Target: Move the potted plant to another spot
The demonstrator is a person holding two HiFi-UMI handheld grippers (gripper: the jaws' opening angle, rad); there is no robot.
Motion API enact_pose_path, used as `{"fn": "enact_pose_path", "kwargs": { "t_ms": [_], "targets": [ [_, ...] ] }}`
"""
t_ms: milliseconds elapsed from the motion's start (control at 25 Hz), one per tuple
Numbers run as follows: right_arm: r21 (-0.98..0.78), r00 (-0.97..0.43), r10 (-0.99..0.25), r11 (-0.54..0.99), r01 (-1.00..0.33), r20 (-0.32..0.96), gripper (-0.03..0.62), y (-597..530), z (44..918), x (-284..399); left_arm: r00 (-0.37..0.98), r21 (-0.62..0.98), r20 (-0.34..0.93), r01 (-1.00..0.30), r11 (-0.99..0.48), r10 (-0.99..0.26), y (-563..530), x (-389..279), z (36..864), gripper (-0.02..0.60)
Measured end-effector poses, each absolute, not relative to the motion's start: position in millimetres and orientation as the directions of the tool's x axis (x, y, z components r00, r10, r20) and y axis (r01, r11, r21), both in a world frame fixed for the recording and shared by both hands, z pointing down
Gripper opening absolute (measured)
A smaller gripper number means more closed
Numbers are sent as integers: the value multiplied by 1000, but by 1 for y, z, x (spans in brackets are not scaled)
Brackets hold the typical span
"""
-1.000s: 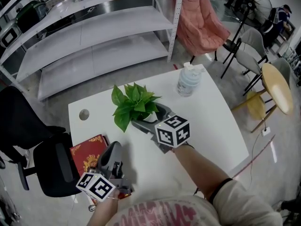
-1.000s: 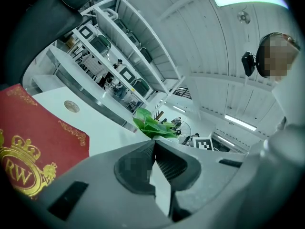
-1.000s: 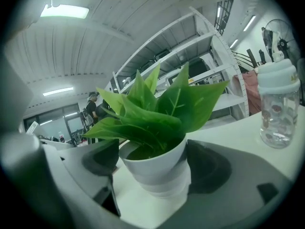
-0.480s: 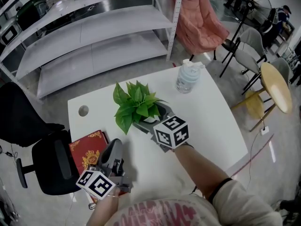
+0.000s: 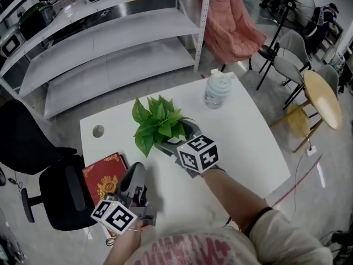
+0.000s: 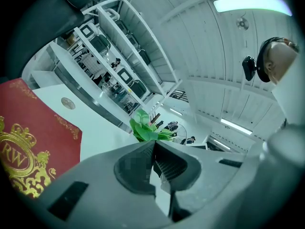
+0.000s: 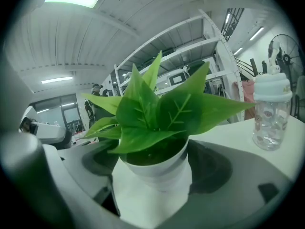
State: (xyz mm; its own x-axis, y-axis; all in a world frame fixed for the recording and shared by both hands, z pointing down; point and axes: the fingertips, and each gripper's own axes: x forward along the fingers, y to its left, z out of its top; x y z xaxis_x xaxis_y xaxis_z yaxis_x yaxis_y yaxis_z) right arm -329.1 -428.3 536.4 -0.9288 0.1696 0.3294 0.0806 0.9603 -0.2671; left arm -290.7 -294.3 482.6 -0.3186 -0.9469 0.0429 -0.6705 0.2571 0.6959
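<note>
The white table (image 5: 242,142) carries 1 red book (image 5: 102,175) and 1 clear bottle (image 5: 215,93).

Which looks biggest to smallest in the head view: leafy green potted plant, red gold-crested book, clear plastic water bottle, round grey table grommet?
1. leafy green potted plant and red gold-crested book: about alike; left gripper hides part of the book.
2. clear plastic water bottle.
3. round grey table grommet.

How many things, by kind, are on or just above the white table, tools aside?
Green-leaved plant in a white pot: 1
Clear plastic bottle with a white cap: 1
Red hardcover book with a gold crest: 1
Total: 3
</note>
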Motion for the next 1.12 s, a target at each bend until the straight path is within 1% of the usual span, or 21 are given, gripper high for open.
{"fn": "enact_pose_path", "kwargs": {
  "t_ms": [400, 840, 1120],
  "targets": [
    [-211, -918, 135, 976, 58, 373, 460, -427, 537, -333, -316, 693, 35, -676, 250, -948, -289, -293, 477, 3],
    [-169, -893, 61, 985, -17, 447, 472, -432, 536, -331, -304, 685, 8, -692, 227, -953, -284, -297, 453, 3],
    [-183, -871, 39, 981, -58, 489, 477, -435, 534, -329, -297, 676, -20, -707, 206, -955, -283, -300, 433, 3]
  ]
}}
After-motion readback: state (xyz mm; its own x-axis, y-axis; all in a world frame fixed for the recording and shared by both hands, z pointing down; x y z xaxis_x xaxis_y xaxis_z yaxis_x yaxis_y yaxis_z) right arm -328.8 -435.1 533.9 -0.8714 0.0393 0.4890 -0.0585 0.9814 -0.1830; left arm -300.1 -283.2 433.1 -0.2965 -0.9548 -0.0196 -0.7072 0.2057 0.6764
